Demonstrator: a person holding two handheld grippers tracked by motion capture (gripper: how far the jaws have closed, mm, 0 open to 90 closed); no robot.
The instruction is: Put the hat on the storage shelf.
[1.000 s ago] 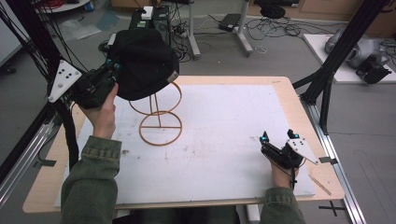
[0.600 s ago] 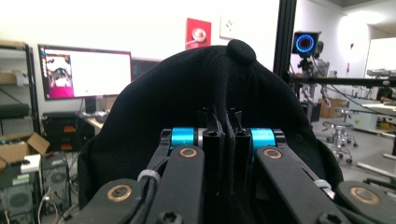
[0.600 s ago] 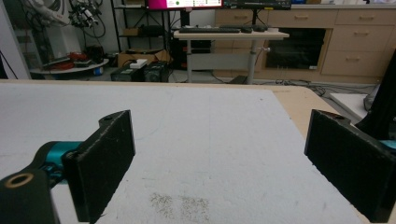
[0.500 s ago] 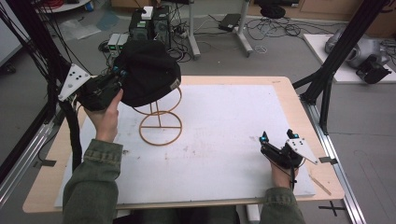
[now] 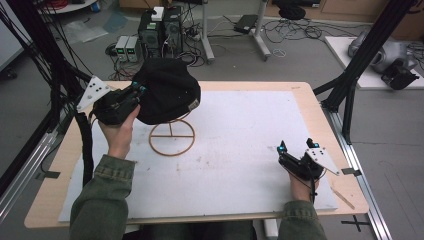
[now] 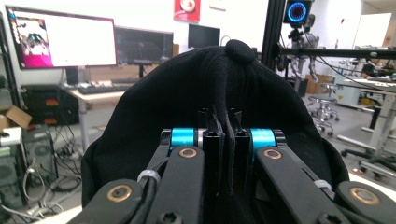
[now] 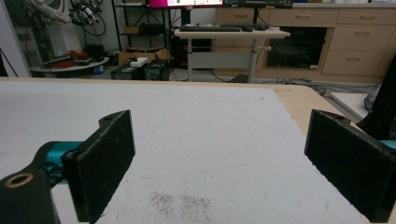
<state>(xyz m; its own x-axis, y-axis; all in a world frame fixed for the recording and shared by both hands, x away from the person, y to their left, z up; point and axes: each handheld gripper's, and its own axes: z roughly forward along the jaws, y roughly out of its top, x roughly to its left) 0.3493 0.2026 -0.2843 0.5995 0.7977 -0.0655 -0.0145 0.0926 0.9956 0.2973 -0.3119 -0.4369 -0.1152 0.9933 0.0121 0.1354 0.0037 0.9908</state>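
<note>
No text, label or number is legible anywhere.

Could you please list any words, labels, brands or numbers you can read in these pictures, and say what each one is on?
No text can be read.
Small tag on the black cap: too small to read.
Lit monitor behind it: content blurred.
Red wall sign: blurred.

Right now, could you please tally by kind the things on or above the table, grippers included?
Black caps: 1, pinched by the left gripper
Wire hat stands: 1
White mats: 1
Grippers: 2, counting the right gripper, open on the mat
Total: 5
</note>
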